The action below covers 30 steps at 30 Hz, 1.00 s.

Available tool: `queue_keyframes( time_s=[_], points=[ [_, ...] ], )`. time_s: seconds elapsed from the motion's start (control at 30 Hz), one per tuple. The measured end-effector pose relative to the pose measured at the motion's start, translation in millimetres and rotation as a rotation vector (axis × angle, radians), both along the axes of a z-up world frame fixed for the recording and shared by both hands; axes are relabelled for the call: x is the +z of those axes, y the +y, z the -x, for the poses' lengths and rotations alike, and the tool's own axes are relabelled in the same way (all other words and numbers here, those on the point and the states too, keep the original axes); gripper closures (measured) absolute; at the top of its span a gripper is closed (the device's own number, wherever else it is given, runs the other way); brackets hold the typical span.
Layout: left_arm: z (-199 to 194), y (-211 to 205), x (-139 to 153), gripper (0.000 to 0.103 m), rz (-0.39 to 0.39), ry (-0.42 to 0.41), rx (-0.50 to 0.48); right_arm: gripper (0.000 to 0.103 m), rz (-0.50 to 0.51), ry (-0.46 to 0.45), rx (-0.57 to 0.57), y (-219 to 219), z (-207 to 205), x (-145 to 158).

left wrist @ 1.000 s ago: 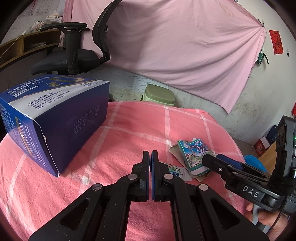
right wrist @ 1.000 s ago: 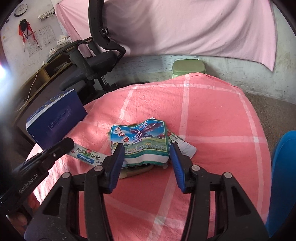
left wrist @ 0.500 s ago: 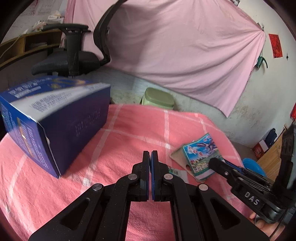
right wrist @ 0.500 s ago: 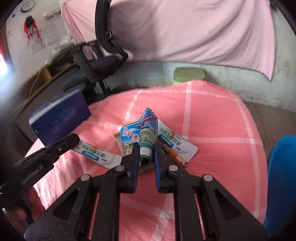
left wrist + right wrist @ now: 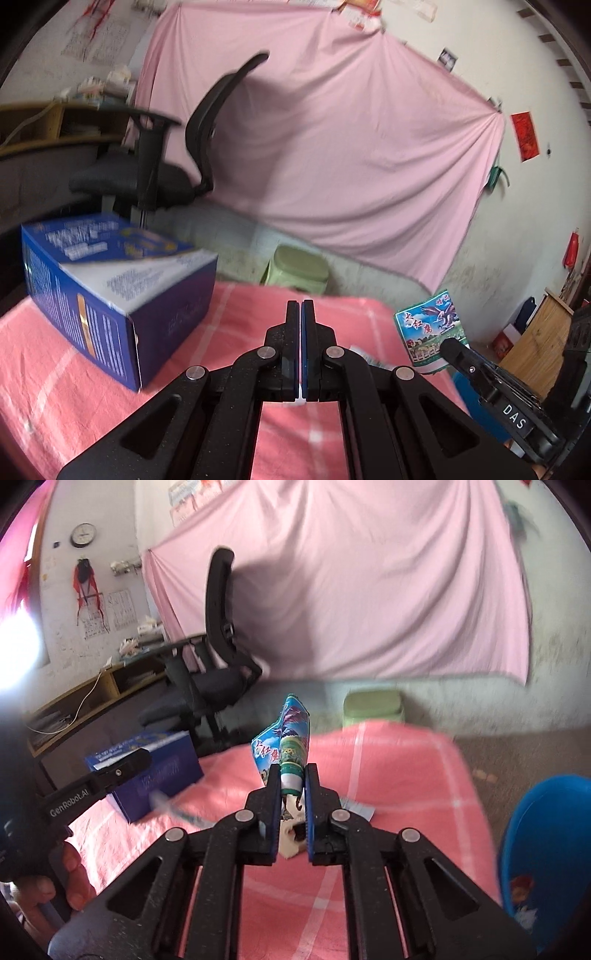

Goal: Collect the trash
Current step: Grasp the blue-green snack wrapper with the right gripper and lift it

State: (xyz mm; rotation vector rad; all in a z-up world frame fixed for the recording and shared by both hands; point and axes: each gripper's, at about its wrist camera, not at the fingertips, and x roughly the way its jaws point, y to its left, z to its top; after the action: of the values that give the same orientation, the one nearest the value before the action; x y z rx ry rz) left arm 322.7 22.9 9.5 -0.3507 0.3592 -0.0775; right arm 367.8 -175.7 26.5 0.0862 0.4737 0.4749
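Snack wrapper (image 5: 291,746) is sitting pinched between the right gripper (image 5: 291,775) pads, folded edge-on and sticking up past the fingertips, clear of the table (image 5: 388,775). The left wrist view is showing the same wrapper (image 5: 432,328) face-on: eagle print, red characters, held up at the tip of the right gripper (image 5: 452,347) past the table's right edge. Left gripper (image 5: 301,314) is closed, pads flat together, nothing between them, hovering over the pink checked tablecloth (image 5: 240,321). Blue carton (image 5: 110,295) is lying on its side on the left part of the table, well apart from the wrapper. More trash is lying on the cloth: a blurred toothpaste-type box (image 5: 173,808) just beside the carton, and a white paper scrap (image 5: 356,808) just right of the right gripper's fingers. Blue bin (image 5: 546,849) is standing at the lower right, off the table edge. A hand (image 5: 55,882) is gripping the left gripper's handle at the left edge of the right wrist view. Office chair (image 5: 155,173) and green stool (image 5: 299,267) are standing behind the table, in front of a pink sheet (image 5: 332,147) hung on the wall.
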Motion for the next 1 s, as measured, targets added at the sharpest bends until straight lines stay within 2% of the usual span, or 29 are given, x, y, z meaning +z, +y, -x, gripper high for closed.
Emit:
queue_keyframes(
  time_s=[0.07,0.2,0.3,0.37,0.6,0.73,0.8,0.9,1.0],
  points=[
    [6.3,-3.9,6.9,0.103,-0.016,-0.046,0.001,0.076,0.007,-0.069,-0.013,-0.2,9.4,8.3],
    [20.3,-14.7,21.5,0.103,-0.048,-0.142,-0.014,0.076,-0.020,-0.152,-0.037,-6.8,20.9,18.5],
    [26.2,-20.3,29.7,0.103,-0.062,-0.178,-0.042,0.076,-0.046,-0.191,-0.053,-15.3,26.2,25.1],
    [24.4,-21.8,32.4,0.103,-0.072,-0.172,-0.056,0.076,-0.052,-0.190,-0.058,-20.5,25.5,26.4],
    [6.8,-13.1,18.5,0.103,-0.093,0.023,-0.110,0.076,-0.025,-0.110,-0.064,-25.5,16.2,12.2],
    [-0.4,-18.2,4.9,0.100,-0.216,0.139,-0.119,0.076,-0.020,-0.046,-0.048,-26.2,10.3,5.5],
    [-4.0,-20.9,-3.1,0.093,-0.267,0.187,-0.119,0.076,-0.011,-0.024,-0.044,-25.0,8.8,3.4],
    [-6.3,-23.9,-13.7,0.060,-0.296,0.232,-0.127,0.076,-0.010,-0.006,-0.040,-23.8,6.7,0.9],
    [-13.2,-22.9,-23.6,0.055,-0.298,0.274,-0.129,0.076,-0.015,0.011,-0.037,-22.0,4.2,-1.3]
  ],
)
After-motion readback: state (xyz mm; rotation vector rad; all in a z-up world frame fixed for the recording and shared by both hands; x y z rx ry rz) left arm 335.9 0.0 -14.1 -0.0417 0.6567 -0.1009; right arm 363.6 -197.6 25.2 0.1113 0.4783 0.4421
